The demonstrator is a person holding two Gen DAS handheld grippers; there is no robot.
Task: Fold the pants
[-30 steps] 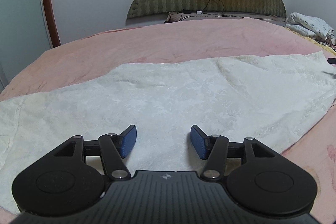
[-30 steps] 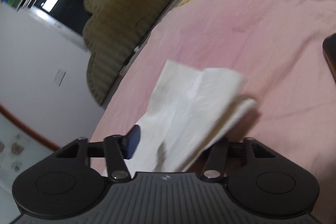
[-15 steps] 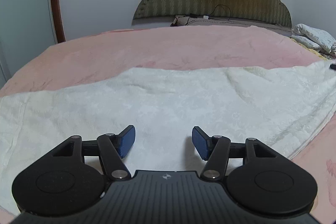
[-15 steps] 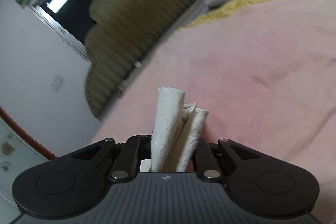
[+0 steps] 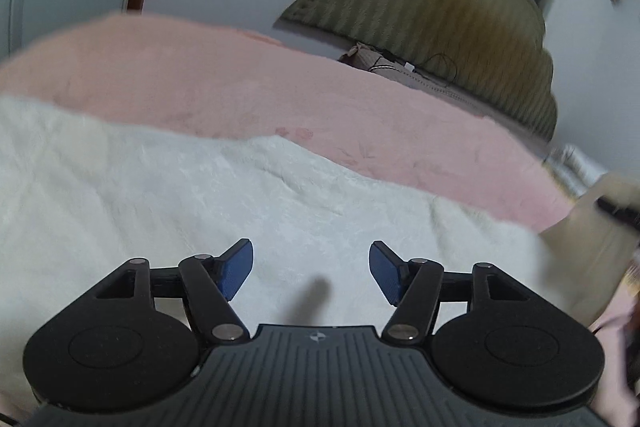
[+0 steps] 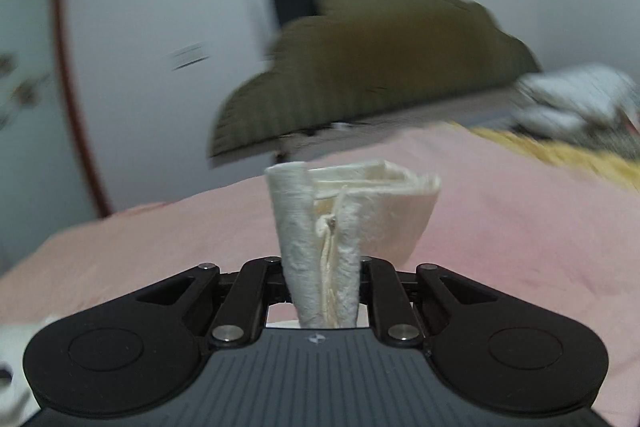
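On pink bed [image 5: 248,83] — left gripper [image 5: 311,269] fingers apart, right gripper [image 6: 322,269] fingers clamped on pants [image 6: 320,227].

A home bedroom — pink-covered bed [image 5: 280,95], padded headboard [image 5: 440,15].

A wide bed covered in a soft pink fleece blanket [image 5: 248,83] carries everything here. Directly on it lie the cream-white textured fabric pants [image 5: 200,211], spread flat across the near part of the blanket, with pink showing beyond their far edge toward the olive-green scalloped padded headboard [image 5: 460,23]. Just below that headboard, a thin dark cable [image 5: 440,61] rests along the bed's head end. To the right of the headboard, a crumpled white patterned bundle of bedding [image 6: 576,95] sits on a yellow textured cover [image 6: 560,155] at the blanket's edge; both are blurred.
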